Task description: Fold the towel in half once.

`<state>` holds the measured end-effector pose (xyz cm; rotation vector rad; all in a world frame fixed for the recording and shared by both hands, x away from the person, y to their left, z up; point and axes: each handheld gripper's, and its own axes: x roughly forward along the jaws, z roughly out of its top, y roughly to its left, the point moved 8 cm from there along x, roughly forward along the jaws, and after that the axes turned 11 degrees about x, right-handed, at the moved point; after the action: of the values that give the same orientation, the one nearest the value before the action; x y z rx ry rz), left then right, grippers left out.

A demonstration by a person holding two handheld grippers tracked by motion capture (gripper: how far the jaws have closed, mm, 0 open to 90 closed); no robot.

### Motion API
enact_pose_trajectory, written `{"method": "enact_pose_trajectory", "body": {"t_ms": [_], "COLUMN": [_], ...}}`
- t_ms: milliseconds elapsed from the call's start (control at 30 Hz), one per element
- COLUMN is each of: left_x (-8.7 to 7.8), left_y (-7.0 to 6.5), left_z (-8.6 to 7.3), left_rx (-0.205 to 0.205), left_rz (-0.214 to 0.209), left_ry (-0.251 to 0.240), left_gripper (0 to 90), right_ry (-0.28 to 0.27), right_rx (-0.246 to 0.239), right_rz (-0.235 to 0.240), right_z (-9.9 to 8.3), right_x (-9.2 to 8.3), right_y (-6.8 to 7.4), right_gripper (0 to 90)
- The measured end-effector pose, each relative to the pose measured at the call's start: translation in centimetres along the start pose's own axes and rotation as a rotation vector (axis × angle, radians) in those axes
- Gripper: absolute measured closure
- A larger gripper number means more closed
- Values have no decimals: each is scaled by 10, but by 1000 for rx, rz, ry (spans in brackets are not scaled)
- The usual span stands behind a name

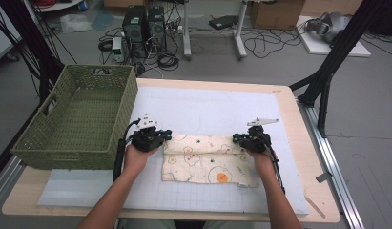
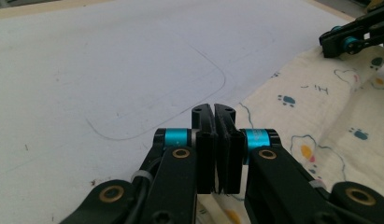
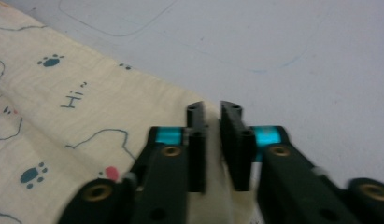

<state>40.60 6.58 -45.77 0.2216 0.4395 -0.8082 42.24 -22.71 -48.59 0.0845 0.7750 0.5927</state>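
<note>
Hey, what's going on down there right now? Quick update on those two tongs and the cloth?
Left tongs shut on the cloth's far left corner. Right tongs pinching its far right corner. Cloth flat on the white mat. Basket off left, nothing in the way.

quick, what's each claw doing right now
Left claw: closed on the far left corner of the printed cloth.
Right claw: closed on the cloth's far right corner.

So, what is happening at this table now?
A person works on a printed cloth lying on the white mat. The left gripper is shut on the cloth's far left corner and the right gripper pinches its far right corner. The cloth still lies flat. A green basket stands at the left.
</note>
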Motion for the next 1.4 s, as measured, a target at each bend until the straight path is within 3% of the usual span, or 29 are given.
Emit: {"method": "enact_pose_trajectory", "body": {"t_ms": [233, 333, 533, 800, 900, 967, 1067, 1233, 1333, 1400], "left_x": [-12, -16, -22, -32, -34, -35, -39, -50, -51, -47], "left_y": [-9, -16, -29, -39, -41, -38, -31, -17, -13, -13], "left_z": [-1, -4, -15, -25, -25, -23, -22, -16, -17, -22], "left_rx": [5, 1, 4, 1, -9, -36, -54, -83, -92, -90], "left_rz": [-23, -36, -65, -113, -141, -134, -107, -66, -53, -50], "left_ry": [-29, -37, -28, -32, -45, -59, -83, -150, -143, -110], "left_gripper": [869, 868, 868, 860, 789, 634, 539, 526, 524, 526], "right_ry": [-126, -134, -107, -51, -46, -63, -103, -170, -167, -147], "right_rx": [-60, -93, -146, -193, -187, -172, -145, -91, -77, -80], "right_rz": [11, 22, 59, 86, 95, 100, 107, 105, 96, 87], "right_z": [8, -3, -31, -49, -53, -53, -51, -46, -46, -48], "right_x": [-31, -43, -55, -62, -66, -72, -82, -96, -96, -92], "right_y": [11, 16, 26, 34, 32, 29, 24, 14, 10, 10], "right_gripper": [867, 856, 837, 780, 734, 705, 667, 634, 624, 617]}}
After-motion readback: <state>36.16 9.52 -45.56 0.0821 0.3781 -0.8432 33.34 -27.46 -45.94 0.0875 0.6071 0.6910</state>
